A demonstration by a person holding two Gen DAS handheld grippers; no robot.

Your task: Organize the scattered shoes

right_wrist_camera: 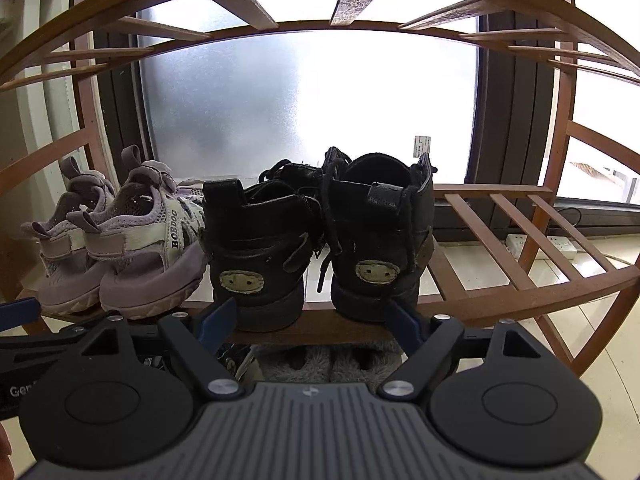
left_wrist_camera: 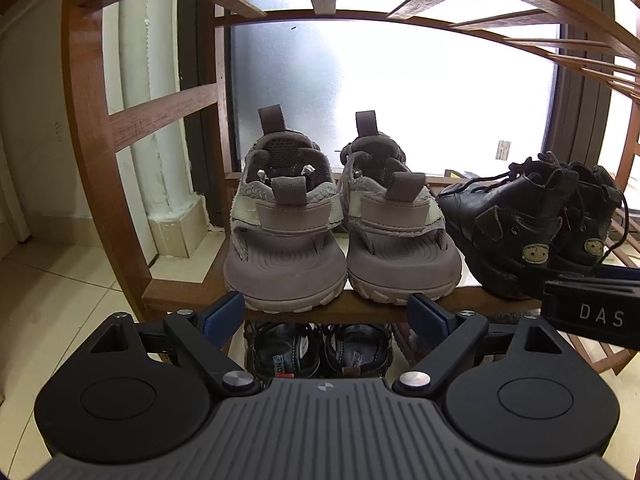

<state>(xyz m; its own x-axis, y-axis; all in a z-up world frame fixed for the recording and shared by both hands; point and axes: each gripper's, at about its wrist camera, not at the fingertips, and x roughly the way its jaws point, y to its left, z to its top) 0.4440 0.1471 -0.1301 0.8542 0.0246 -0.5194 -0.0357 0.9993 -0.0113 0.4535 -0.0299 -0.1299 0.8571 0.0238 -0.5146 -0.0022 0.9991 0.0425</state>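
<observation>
Clearly, both grippers are held with the fingers apart and nothing is clamped between them. The left gripper [left_wrist_camera: 326,314] is placed just in front of the front edge of the wooden shoe rack [left_wrist_camera: 100,128], facing the heels of the mauve sandals [left_wrist_camera: 340,232]. The right gripper [right_wrist_camera: 310,320] is placed before the same edge, facing the heels of the black boots [right_wrist_camera: 320,240].

The two pairs are set side by side on the same slatted shelf, heels outward; the sandals are at the left end, and the boots are just beside them on their right. In the right wrist view, the nearer sandal is seen touching, or almost touching, the left boot. To the right of the boots, bare slats [right_wrist_camera: 520,232] are seen up to the rack's side frame. Another slatted shelf is seen overhead.

Below the shelf, dark sandals [left_wrist_camera: 320,354] are seen on a lower level in the left wrist view, and grey fluffy slippers [right_wrist_camera: 328,362] in the right wrist view. Behind the rack a frosted window [right_wrist_camera: 312,108] is found, and a white power strip [right_wrist_camera: 544,246] lies at the right by the window.

"BOBDOG" is read on the sandal's side strap. "DAS" is read on the other gripper's body in the left wrist view, and "Gen" in the right wrist view.
</observation>
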